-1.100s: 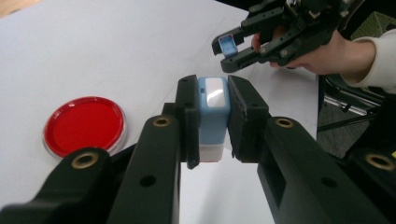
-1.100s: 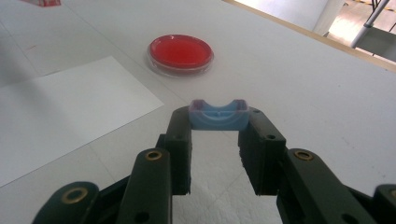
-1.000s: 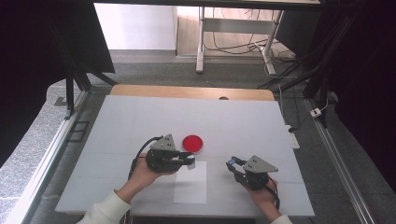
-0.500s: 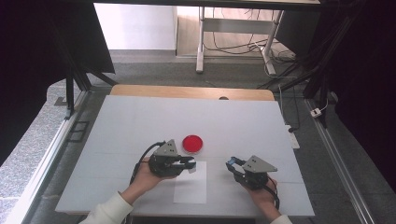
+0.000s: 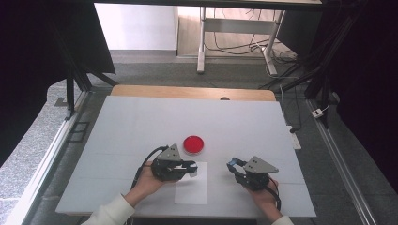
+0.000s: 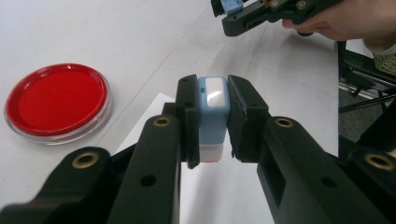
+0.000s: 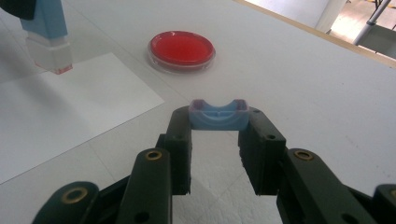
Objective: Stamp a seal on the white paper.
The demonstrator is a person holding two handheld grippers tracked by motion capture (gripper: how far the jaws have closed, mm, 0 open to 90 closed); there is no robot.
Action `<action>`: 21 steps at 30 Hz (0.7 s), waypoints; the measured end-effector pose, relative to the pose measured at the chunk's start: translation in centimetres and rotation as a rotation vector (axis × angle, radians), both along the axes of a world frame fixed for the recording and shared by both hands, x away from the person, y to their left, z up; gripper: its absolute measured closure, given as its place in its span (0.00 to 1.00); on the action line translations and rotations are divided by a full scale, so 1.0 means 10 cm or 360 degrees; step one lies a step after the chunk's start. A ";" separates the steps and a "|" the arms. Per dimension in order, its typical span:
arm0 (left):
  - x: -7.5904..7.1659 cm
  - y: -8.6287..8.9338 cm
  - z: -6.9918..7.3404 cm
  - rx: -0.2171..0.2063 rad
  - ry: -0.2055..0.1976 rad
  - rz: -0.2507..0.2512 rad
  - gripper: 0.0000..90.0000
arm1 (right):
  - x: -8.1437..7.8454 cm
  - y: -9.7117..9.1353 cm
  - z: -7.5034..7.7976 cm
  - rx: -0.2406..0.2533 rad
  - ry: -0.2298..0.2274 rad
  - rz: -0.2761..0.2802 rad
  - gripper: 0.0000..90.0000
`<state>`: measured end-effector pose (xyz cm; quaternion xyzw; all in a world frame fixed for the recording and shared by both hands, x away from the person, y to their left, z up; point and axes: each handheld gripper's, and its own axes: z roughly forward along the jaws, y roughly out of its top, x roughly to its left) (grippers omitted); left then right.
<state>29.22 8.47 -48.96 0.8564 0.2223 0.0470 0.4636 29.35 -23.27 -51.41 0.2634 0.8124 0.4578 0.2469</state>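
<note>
Over the white sheet of paper (image 5: pixel 191 183) on the tabletop (image 5: pixel 141 122), your left tongs (image 6: pixel 212 126) are clamped on the blue stamp (image 6: pixel 213 114), just beside the red ink pad (image 5: pixel 193 145), while your right tongs (image 7: pixel 217 133) grip its blue cap (image 7: pixel 218 115).

One red ink pad (image 5: pixel 193 145), one white paper sheet (image 5: pixel 191 190), one blue stamp (image 6: pixel 213 112), one blue stamp cap (image 7: pixel 218 115), two handheld grippers: left gripper (image 5: pixel 190 169), right gripper (image 5: pixel 232 165), one white table (image 5: pixel 141 122).
</note>
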 end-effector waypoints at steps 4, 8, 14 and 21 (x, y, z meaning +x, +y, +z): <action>0.00 0.00 -0.03 0.0011 0.0006 0.0002 0.83 | 0.00 0.00 0.00 0.0001 0.0000 0.0005 0.72; 0.00 -0.01 -0.08 0.0023 0.0010 0.0004 0.83 | 0.00 0.00 0.00 0.0000 0.0001 0.0000 0.72; 0.01 -0.02 -0.14 0.0036 0.0030 -0.0001 0.83 | 0.00 0.00 0.00 -0.0003 0.0000 0.0003 0.72; 0.01 -0.03 -0.16 0.0024 0.0037 -0.0011 0.83 | 0.00 0.00 0.00 0.0000 0.0001 0.0001 0.72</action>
